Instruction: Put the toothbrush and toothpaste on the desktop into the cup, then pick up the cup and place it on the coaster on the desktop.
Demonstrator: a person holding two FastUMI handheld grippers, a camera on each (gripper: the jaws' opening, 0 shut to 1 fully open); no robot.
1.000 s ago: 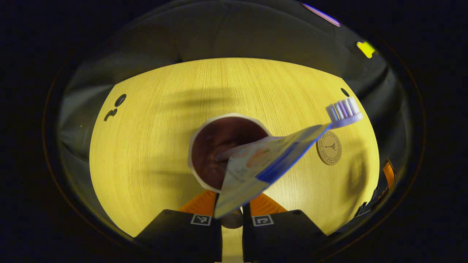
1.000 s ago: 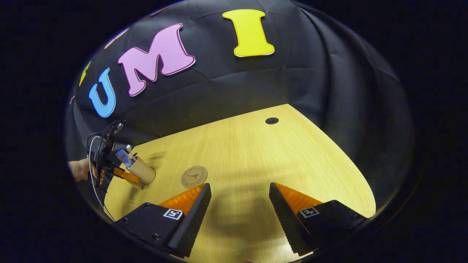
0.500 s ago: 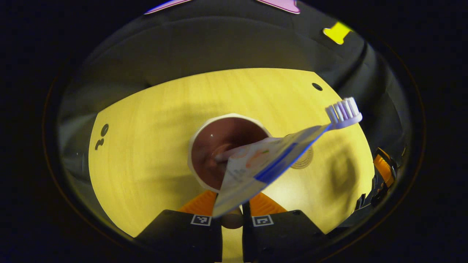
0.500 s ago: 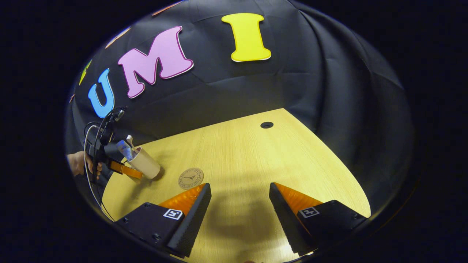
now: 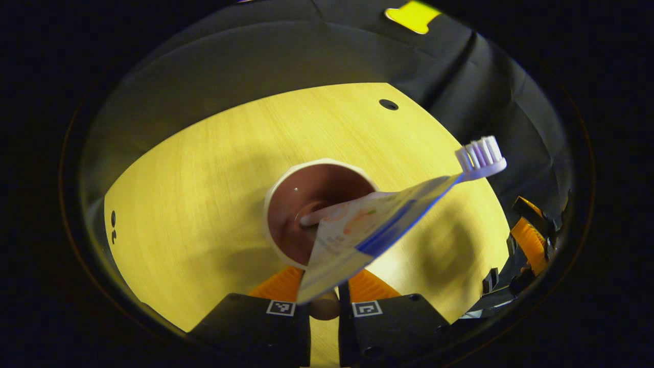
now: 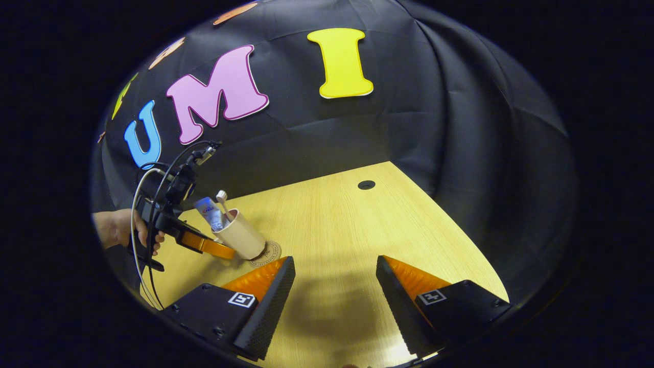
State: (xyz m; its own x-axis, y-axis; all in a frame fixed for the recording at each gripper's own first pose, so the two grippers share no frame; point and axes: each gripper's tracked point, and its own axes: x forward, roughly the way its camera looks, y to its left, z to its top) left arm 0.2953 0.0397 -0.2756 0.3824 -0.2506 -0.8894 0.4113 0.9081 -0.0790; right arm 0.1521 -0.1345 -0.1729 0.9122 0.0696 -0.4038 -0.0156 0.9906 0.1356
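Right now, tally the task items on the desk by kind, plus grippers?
cup: 1
toothbrush: 1
toothpaste: 1
coaster: 1
grippers: 2, left and right
Total: 6

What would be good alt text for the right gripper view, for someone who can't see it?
A hand holds the left tongs clamped on a tan cup with a toothbrush and toothpaste in it, tilted over a round coaster on a wooden desk. The right tongs hang open in the foreground.
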